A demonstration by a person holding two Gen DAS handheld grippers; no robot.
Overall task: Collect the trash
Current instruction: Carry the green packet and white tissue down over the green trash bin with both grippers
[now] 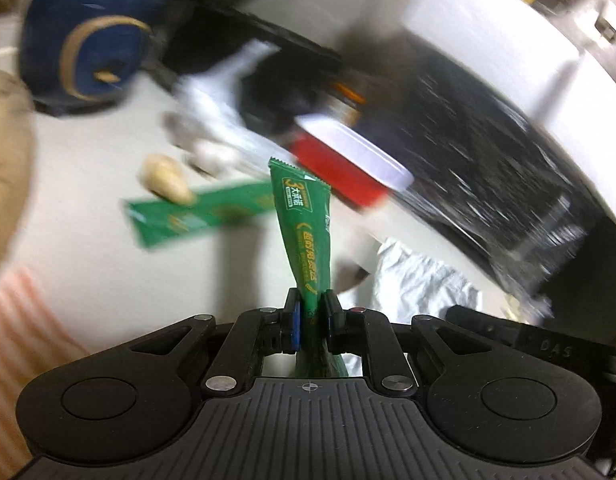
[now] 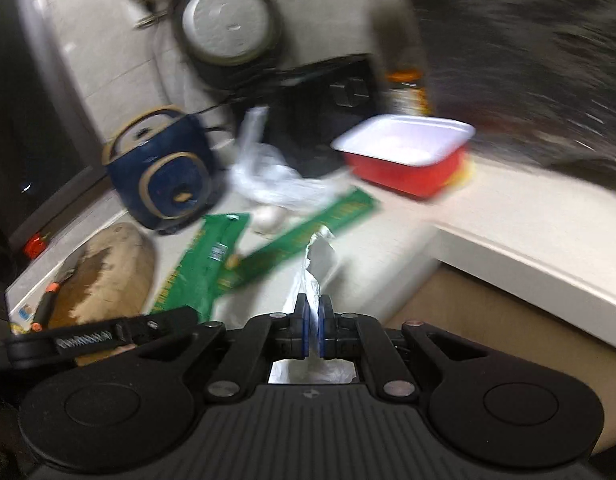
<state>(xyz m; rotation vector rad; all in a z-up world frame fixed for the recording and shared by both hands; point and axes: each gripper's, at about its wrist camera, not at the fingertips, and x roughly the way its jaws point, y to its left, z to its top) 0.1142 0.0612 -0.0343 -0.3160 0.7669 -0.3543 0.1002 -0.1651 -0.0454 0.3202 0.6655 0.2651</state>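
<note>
My left claw is pinching a green sachet; right claw grips white crumpled paper. Only right view shows the chopping board.

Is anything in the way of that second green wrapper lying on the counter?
Partly. A pale ginger-like lump rests on one end of the flat green wrapper. Both tools are already full: left tool pinches another green wrapper, right tool white plastic.
</note>
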